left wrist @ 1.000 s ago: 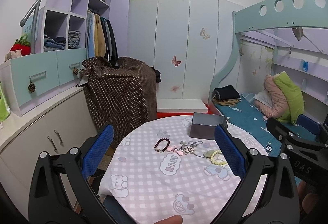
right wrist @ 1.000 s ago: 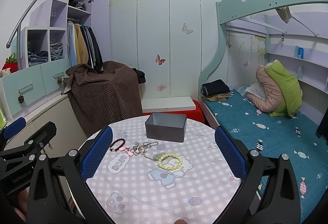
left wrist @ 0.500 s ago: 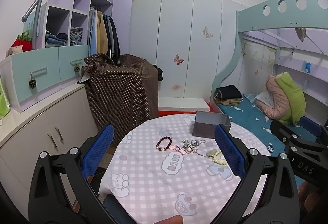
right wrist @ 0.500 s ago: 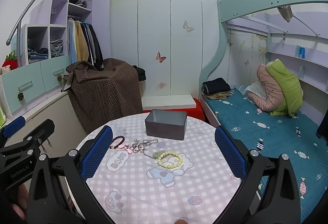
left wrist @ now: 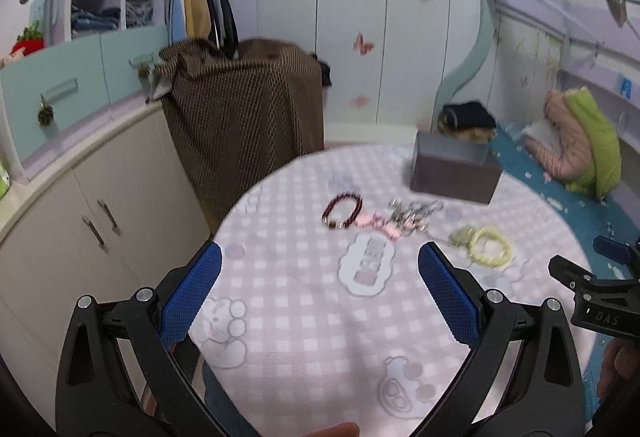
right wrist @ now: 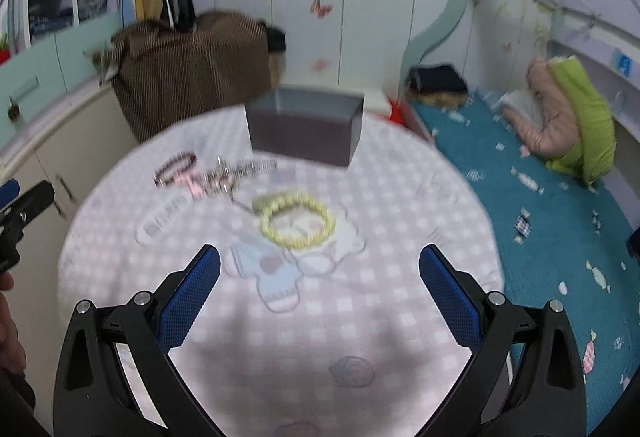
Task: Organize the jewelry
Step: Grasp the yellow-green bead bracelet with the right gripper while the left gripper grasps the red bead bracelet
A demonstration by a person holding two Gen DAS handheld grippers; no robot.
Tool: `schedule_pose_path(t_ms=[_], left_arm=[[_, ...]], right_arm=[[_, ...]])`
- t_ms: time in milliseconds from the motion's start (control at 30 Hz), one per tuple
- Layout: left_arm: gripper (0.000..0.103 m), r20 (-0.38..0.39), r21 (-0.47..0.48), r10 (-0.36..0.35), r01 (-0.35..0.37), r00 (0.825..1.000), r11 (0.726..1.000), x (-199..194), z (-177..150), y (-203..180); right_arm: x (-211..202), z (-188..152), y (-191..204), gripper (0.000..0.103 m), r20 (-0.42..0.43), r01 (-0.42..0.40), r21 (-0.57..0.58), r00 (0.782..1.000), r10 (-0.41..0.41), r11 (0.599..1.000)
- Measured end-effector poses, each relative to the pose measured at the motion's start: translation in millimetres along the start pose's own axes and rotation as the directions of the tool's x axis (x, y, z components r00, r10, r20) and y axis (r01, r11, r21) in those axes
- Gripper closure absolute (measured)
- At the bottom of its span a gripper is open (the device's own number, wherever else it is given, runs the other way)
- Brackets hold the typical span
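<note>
The jewelry lies in a loose row across the middle of my round table [right wrist: 400, 197], its long axis running from the left edge toward the centre, roughly side to side in front of me. I count four pieces, though both views are blurred. Farthest left is one dark red bead bracelet [left wrist: 342, 211] [right wrist: 175, 168], lying flat as an oval loop. Just beside it, touching or nearly so, is one pink beaded piece [left wrist: 378, 223] [right wrist: 191, 184]. Tangled against that is one silver chain cluster [left wrist: 414, 211] [right wrist: 240, 171]; I cannot tell whether it is a single chain or several. At the right end of the row lies one pale yellow bead bracelet [left wrist: 490, 247] [right wrist: 298, 221], flat and round, with a thin chain trailing from the silver cluster to a small pale green pendant at its rim.

Behind the row, toward the far side of the table, stands one open grey box [left wrist: 456, 173] [right wrist: 306, 129], its long side facing me, apart from the jewelry.

My left hand-held gripper [left wrist: 320, 297] hangs above the near part of the table with its blue pads spread wide and nothing between them. My right hand-held gripper [right wrist: 320, 297] is likewise released and empty, the yellow bracelet lying just ahead of its tips.

The checked tablecloth [left wrist: 320, 337] covers the table; a bed [right wrist: 540, 217] with a teal cover stands to the right.
</note>
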State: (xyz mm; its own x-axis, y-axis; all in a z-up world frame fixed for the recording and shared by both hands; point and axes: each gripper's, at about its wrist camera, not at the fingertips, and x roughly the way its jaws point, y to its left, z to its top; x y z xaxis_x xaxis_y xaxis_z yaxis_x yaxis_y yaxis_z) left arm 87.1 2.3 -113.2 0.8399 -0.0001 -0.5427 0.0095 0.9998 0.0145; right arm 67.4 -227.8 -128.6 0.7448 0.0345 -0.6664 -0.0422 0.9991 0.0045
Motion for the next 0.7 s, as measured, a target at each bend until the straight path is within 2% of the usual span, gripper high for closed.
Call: schedule_pose_path(t_ms=[200, 300, 367, 600, 700], left_arm=[[0.005, -0.069, 0.015, -0.004, 0.005, 0.998, 1.0, 39, -10, -4], [0.005, -0.101, 0.005, -0.005, 0.005, 0.995, 1.0, 54, -11, -4], [0.005, -0.124, 0.003, 0.002, -0.001, 0.992, 1.0, 63, -12, -3], [0.005, -0.179, 0.007, 0.022, -0.021, 0.984, 1.0, 89, -6, 1], [0.005, -0.202, 0.004, 0.038, -0.037, 0.979, 0.999, 104, -1, 5]], right_arm=[[37, 1, 1, 0.008, -0.066, -0.044, -0.035, 0.997, 0.042, 0.998], [56, 12, 13, 0.022, -0.102, -0.098, -0.075, 0.991, 0.09, 0.992], [74, 18, 19, 0.036, -0.138, -0.133, -0.09, 0.983, 0.119, 0.987], [111, 22, 34, 0.056, -0.216, -0.171, -0.125, 0.966, 0.141, 0.977], [116, 25, 39, 0.083, -0.206, -0.179, -0.158, 0.968, 0.145, 0.971]])
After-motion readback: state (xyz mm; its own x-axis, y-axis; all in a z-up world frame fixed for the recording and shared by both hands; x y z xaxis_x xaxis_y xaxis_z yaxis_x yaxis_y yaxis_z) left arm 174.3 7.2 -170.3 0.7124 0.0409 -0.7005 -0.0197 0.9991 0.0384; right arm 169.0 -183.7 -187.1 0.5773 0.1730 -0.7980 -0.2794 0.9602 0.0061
